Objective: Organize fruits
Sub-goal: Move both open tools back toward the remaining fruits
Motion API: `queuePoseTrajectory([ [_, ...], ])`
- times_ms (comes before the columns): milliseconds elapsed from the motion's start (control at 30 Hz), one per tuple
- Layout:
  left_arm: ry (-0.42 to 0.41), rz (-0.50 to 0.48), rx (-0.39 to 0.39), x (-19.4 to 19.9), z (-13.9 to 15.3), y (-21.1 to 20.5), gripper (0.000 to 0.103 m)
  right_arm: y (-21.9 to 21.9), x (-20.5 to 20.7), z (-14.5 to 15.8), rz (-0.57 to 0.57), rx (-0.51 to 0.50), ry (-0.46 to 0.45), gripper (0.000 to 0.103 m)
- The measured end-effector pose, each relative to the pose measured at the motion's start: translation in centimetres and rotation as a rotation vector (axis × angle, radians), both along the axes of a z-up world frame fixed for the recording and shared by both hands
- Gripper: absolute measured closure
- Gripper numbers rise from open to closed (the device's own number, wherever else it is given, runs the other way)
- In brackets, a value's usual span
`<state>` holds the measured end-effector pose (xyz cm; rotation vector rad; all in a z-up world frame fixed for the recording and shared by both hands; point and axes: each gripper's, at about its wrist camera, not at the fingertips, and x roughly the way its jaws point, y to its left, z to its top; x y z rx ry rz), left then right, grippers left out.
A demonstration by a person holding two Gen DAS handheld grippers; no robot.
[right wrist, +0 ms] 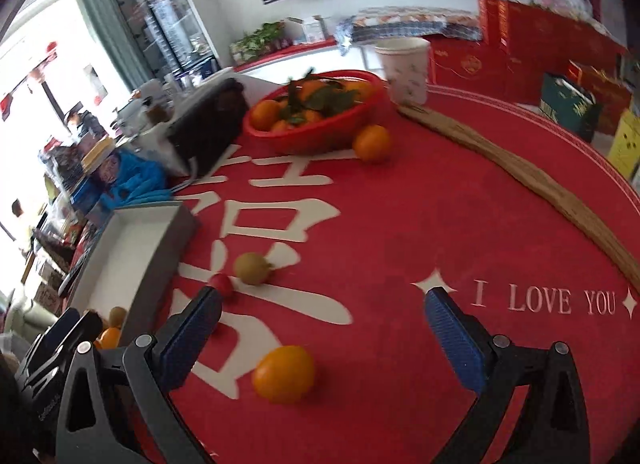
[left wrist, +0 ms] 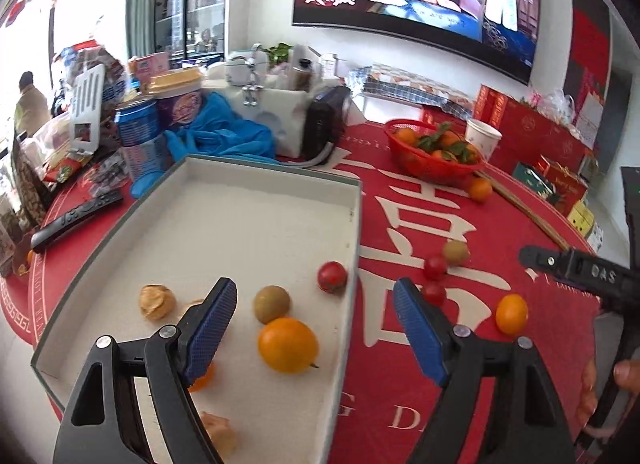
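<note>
A grey-rimmed white box lid (left wrist: 240, 200) lies on the red tablecloth. In it lie an orange (left wrist: 287, 344), a green-brown fruit (left wrist: 271, 303), a cherry tomato (left wrist: 332, 276) and a walnut-like fruit (left wrist: 157, 301). My left gripper (left wrist: 316, 324) is open and empty, above the lid's right part. On the cloth to the right lie a small orange (left wrist: 511, 313), two cherry tomatoes (left wrist: 435, 267) and a green-brown fruit (left wrist: 455, 252). My right gripper (right wrist: 320, 340) is open and empty, just above the small orange (right wrist: 284, 374). The lid's corner (right wrist: 160, 224) shows at left.
A red basket of oranges (right wrist: 316, 112) stands at the back with a loose orange (right wrist: 372, 143) beside it, a paper cup (right wrist: 405, 70) and a wooden stick (right wrist: 520, 172). Cans, a blue cloth (left wrist: 224, 128), a remote (left wrist: 76, 216) and boxes crowd the back left.
</note>
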<state>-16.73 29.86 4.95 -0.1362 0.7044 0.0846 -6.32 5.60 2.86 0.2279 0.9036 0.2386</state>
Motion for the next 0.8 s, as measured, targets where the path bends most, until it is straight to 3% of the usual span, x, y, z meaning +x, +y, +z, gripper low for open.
queuePoseTrajectory([
  [167,0.008,-0.103,0.058,0.0,-0.1,-3.1,0.020,-2.9,0.3,-1.6,-0.070,-0.078,0.064,0.001],
  [367,0.056,-0.253,0.101,0.6,-0.5,-7.6,0.020,-2.6,-0.4,-2.1,-0.022,-0.188,0.067,0.001],
  [500,0.099,-0.271,0.145,2.2,-1.2,-9.7,0.020,-2.7,-0.8,-2.5,-0.003,-0.244,0.064,0.001],
  [667,0.178,-0.273,0.115,4.6,-2.7,-10.0,0.021,-3.9,-1.2,-2.6,0.002,-0.238,0.062,0.001],
  [800,0.206,-0.256,0.129,5.4,-3.5,-9.8,0.026,-3.8,-1.8,-2.9,0.026,-0.306,0.045,0.001],
])
